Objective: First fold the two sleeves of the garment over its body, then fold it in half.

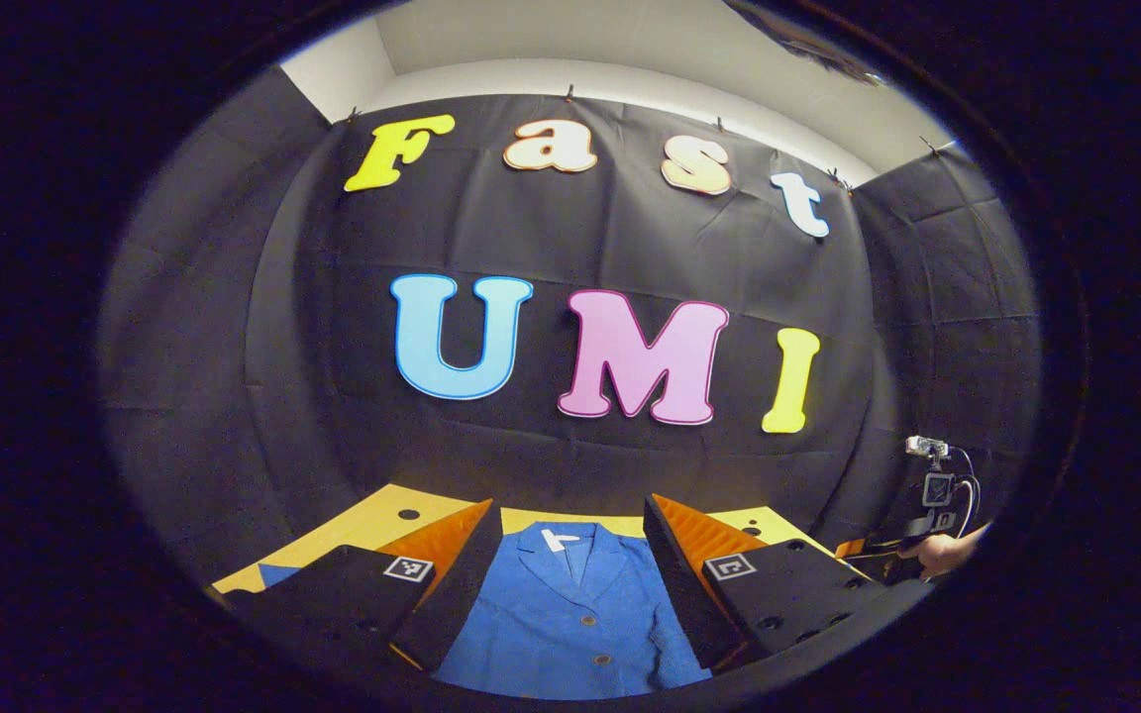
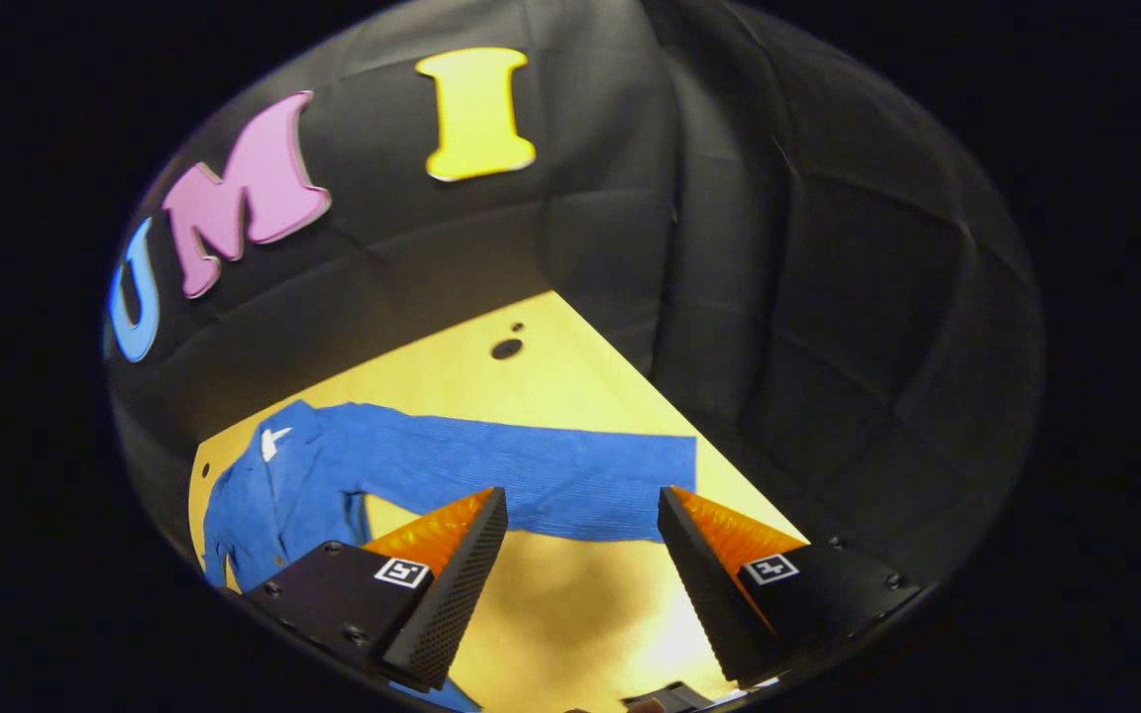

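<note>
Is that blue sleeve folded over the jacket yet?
Not yet: the sleeve lies stretched out flat on the yellow table, away from the jacket.

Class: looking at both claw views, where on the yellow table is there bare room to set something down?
Bare table lies below the outstretched sleeve, between the right claw's fingers, and beyond the sleeve toward the wall. The jacket's body crowds the middle.

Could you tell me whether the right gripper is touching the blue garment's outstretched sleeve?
Cannot tell. In the right gripper view the right gripper is open, its fingertips overlapping the sleeve's near edge, but no contact or gap shows plainly.
</note>
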{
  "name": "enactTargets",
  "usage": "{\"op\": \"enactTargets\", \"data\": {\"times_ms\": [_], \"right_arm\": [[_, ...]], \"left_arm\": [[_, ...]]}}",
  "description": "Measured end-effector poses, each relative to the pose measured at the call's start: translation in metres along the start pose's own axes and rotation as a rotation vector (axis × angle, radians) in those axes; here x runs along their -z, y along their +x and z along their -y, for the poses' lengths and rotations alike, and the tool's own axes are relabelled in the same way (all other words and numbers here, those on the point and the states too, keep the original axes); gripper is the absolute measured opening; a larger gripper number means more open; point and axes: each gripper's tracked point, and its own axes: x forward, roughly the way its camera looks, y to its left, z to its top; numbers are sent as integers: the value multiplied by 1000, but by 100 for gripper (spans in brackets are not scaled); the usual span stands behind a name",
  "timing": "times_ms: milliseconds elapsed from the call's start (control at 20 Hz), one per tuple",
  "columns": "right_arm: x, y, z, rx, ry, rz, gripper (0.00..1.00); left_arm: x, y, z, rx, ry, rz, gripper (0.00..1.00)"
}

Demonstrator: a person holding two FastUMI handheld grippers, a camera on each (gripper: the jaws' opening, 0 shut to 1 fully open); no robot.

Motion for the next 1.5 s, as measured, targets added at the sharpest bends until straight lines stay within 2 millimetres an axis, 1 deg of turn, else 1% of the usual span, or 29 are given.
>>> {"op": "enactTargets", "data": {"times_ms": [50,150,200,250,300,400,450,500,550,600,650,700,750,800,900,1000,1100,1150,1200,1300,1400,1500], "right_arm": [[4,14,13,10,23,-33,99],[21,37,34,8,74,-131,98],[29,46,49,33,88,-167,99],[32,55,58,43,108,-189,99],[37,67,60,44,127,-216,99],[52,80,66,52,126,-292,99],[57,84,67,54,122,-313,99],[56,85,69,64,109,-308,99],[46,94,66,53,109,-277,89],[51,91,69,72,101,-295,96],[52,90,73,100,82,-300,96],[53,91,80,133,51,-317,91],[52,93,83,149,8,-311,75],[54,92,80,132,-21,-306,61],[56,96,65,92,-48,-294,36],[55,99,62,89,-52,-260,10],[54,95,60,66,-53,-243,5],[55,93,55,51,-40,-242,6],[58,91,45,21,-28,-246,5],[49,83,13,-44,-15,-213,5],[28,74,-21,-92,-18,-143,5],[4,61,-65,-162,-29,-88,5]], "left_arm": [[2,7,9,4,7,-10,82],[7,19,31,27,2,-33,82],[8,24,43,49,-7,-44,82],[10,26,54,68,-13,-55,82],[10,28,62,81,-12,-62,82],[8,30,74,95,-8,-60,82],[9,32,78,97,-8,-60,82],[8,33,81,96,-9,-64,82],[10,33,83,94,-12,-68,82],[10,34,85,92,-16,-69,82],[11,35,86,89,-22,-71,82],[11,36,87,88,-29,-74,82],[12,36,87,84,-35,-77,82],[11,36,85,78,-42,-79,82],[11,33,82,66,-52,-82,82],[12,28,75,52,-54,-88,82],[16,23,67,37,-56,-105,82],[18,20,63,34,-59,-111,82],[19,17,59,32,-64,-114,82],[21,11,47,15,-70,-118,82],[22,5,34,-1,-87,-117,82],[24,-1,20,-21,-104,-116,82]]}}
